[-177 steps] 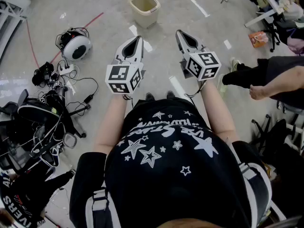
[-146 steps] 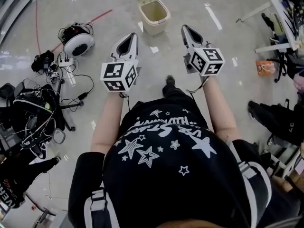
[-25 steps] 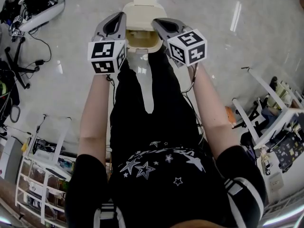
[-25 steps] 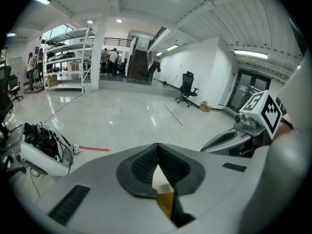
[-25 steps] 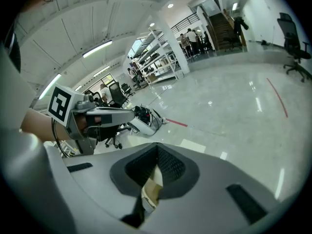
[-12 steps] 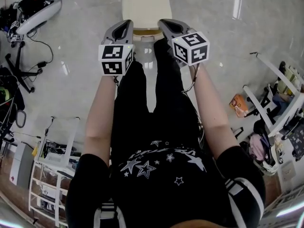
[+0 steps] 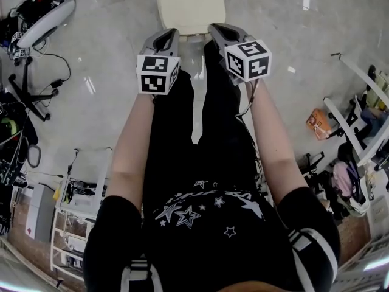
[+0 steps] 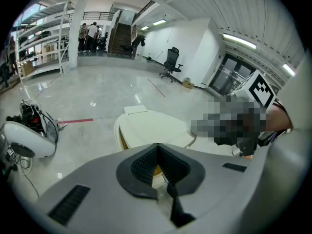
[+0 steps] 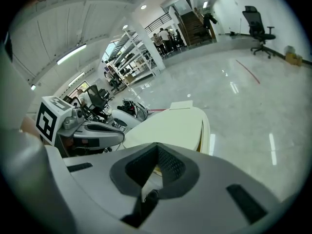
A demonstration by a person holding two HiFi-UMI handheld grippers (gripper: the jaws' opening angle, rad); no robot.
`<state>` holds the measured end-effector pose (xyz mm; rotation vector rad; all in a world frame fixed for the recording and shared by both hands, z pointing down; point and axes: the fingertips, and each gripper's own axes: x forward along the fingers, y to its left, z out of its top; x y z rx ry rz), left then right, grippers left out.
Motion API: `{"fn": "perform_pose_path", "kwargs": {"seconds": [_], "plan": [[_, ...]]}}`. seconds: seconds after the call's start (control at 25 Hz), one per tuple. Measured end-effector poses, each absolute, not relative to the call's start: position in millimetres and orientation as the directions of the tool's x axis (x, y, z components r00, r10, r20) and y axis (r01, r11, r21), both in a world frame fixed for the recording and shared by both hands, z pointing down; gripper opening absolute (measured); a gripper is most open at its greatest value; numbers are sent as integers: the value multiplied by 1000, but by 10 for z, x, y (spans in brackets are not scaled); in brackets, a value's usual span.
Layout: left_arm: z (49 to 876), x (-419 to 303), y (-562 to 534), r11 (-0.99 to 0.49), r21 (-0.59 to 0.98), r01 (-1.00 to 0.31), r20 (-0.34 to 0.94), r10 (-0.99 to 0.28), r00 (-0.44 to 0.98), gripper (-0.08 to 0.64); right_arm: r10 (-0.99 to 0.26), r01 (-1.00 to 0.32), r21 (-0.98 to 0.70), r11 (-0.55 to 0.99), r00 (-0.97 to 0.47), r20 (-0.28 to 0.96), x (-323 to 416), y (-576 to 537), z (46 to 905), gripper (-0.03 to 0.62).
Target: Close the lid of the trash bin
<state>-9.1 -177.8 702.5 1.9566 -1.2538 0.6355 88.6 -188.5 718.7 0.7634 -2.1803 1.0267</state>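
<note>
In the head view, the cream lid (image 7: 189,5) lay at the top of the frame on the glossy floor (image 7: 109,53), just ahead of both tools; the left tool (image 7: 168,35) and right tool (image 7: 217,29) pointed at its near edge, side by side.

In the left gripper view, that tool (image 8: 157,147) had its jaws shut tip to tip with nothing between them; the lid (image 8: 156,128) sat low over the trash bin (image 8: 117,133), with a thin yellow gap showing, so it seemed not yet fully down.

In the right gripper view, the right tool (image 9: 157,147) was likewise closed and empty, the lid (image 9: 170,126) just beyond it.

The likely risk: a push on the smooth lid could slip off, or shove the light bin across the floor, leaving it ajar.
</note>
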Motion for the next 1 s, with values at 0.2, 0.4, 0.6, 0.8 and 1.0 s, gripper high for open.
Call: {"fn": "perform_pose_path", "kwargs": {"seconds": [0.2, 0.4, 0.6, 0.8, 1.0], "plan": [[7302, -60, -1693, -285, 314, -906, 748, -514, 421, 11, -225, -727, -453, 516, -626, 747, 899, -1780, 7445, -5], [7571, -32, -1620, -300, 331, -895, 774, -456, 439, 11, -196, -742, -436, 509, -593, 781, 902, -1702, 7696, -5], [7757, -17, -1599, -299, 347, -889, 791, -416, 449, 11, -184, -754, -453, 476, -589, 787, 915, -1663, 7895, -5], [7890, 4, -1583, -316, 343, -885, 806, -385, 449, 11, -167, -751, -463, 470, -591, 789, 924, -1638, 8023, -5], [8023, -5, -1556, -303, 342, -890, 822, -363, 439, 11, -151, -751, -463, 470, -585, 797, 913, -1615, 8148, -5]]}}
